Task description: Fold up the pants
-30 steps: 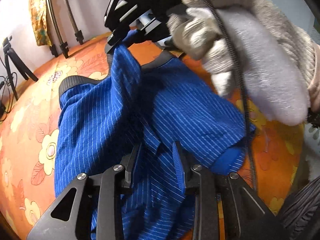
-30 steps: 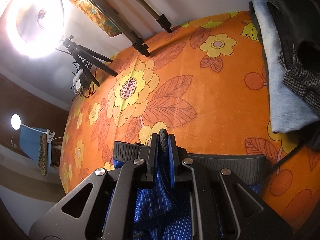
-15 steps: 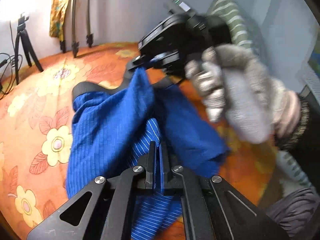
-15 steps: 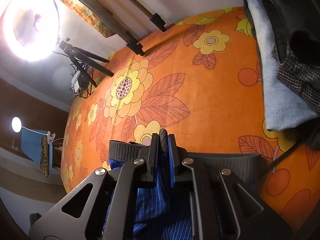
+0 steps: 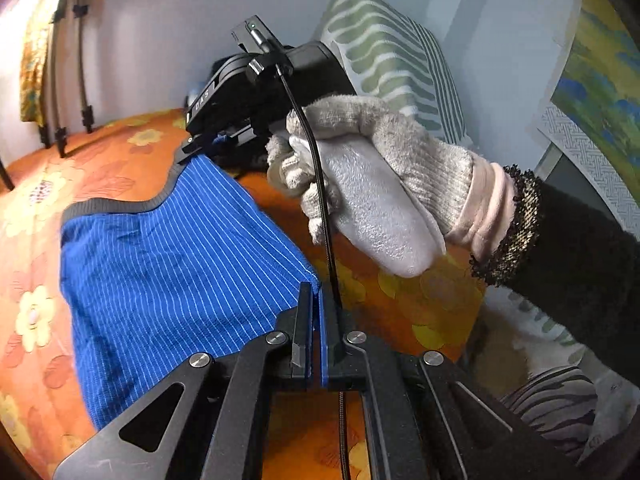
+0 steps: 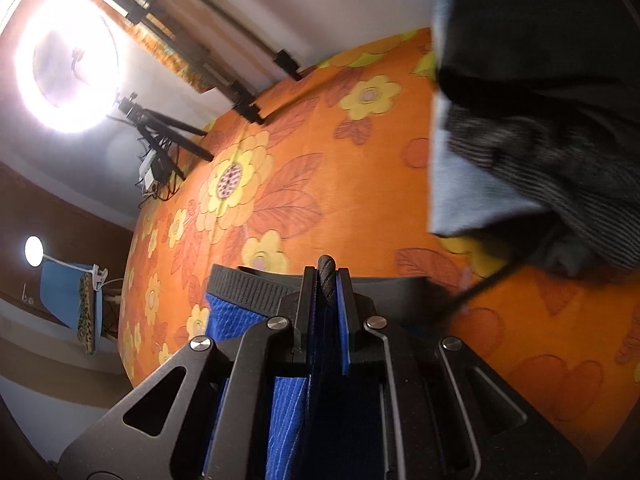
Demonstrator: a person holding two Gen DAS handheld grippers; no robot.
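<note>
- We have the left tool [image 5: 316,304] clamped on a hem corner of the blue striped pants [image 5: 172,280].
- We have the right tool [image 6: 326,284] clamped on the grey waistband [image 6: 248,288].
- The pants hang stretched between both tools, above the orange floral bed [image 6: 340,200].
- Ahead of the right tool the bed lies bare; stacked clothes [image 6: 520,140] sit to its right.

My left gripper [image 5: 316,300] is clamped on a corner of the blue pinstriped pants [image 5: 168,272]. Across the cloth, my gloved right hand [image 5: 380,192] holds the right gripper [image 5: 192,146], which pinches the grey waistband [image 5: 116,206] above the orange floral bedspread [image 5: 36,184].
</note>
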